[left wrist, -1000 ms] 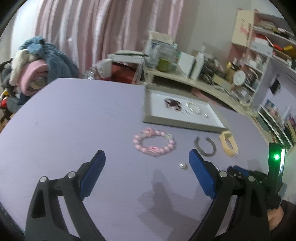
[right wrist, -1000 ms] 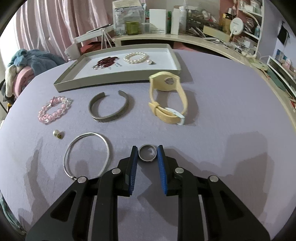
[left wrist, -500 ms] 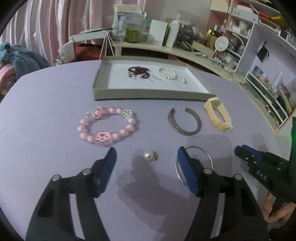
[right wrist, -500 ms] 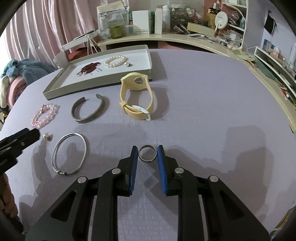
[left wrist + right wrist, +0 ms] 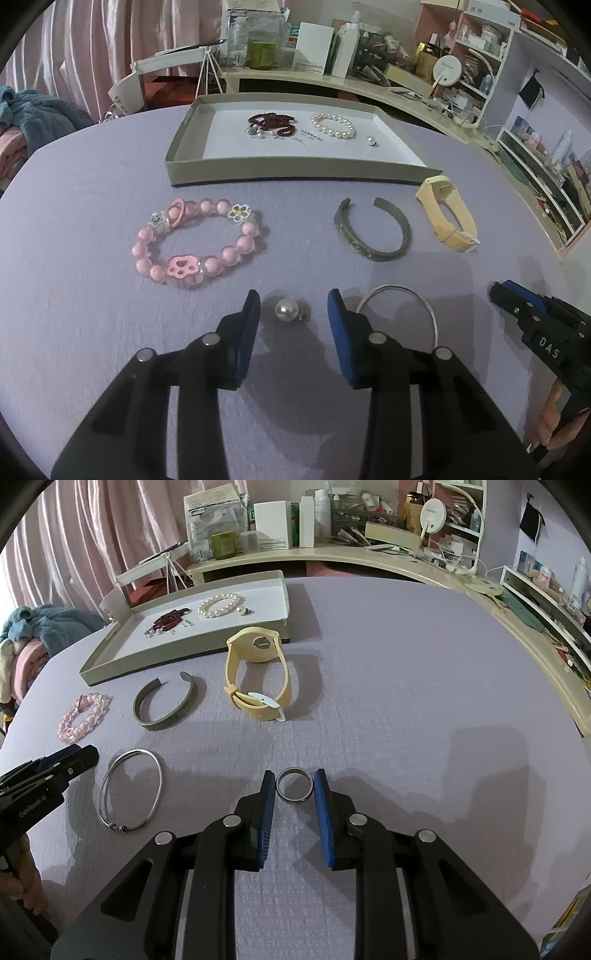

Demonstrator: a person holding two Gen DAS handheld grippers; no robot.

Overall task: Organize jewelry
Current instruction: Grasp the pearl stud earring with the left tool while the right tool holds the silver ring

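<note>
Down comes my left gripper (image 5: 293, 308), jaws just narrowing around the pearl earring (image 5: 287, 309), not pinching yet; right gripper (image 5: 294, 786) clamps the ring (image 5: 294, 785), tray-bound (image 5: 110, 661).

A home bedroom: pink curtains (image 5: 74, 55), cluttered vanity shelf (image 5: 332, 550), heaped clothes (image 5: 26, 642).

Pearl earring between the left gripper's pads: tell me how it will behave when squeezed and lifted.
The pearl earring looks round and glossy, so it may roll or squirt out from the left gripper, whose jaws have just been closing around it without touching. Its small metal fitting probably limits rolling on the table. It is likely very light.
</note>
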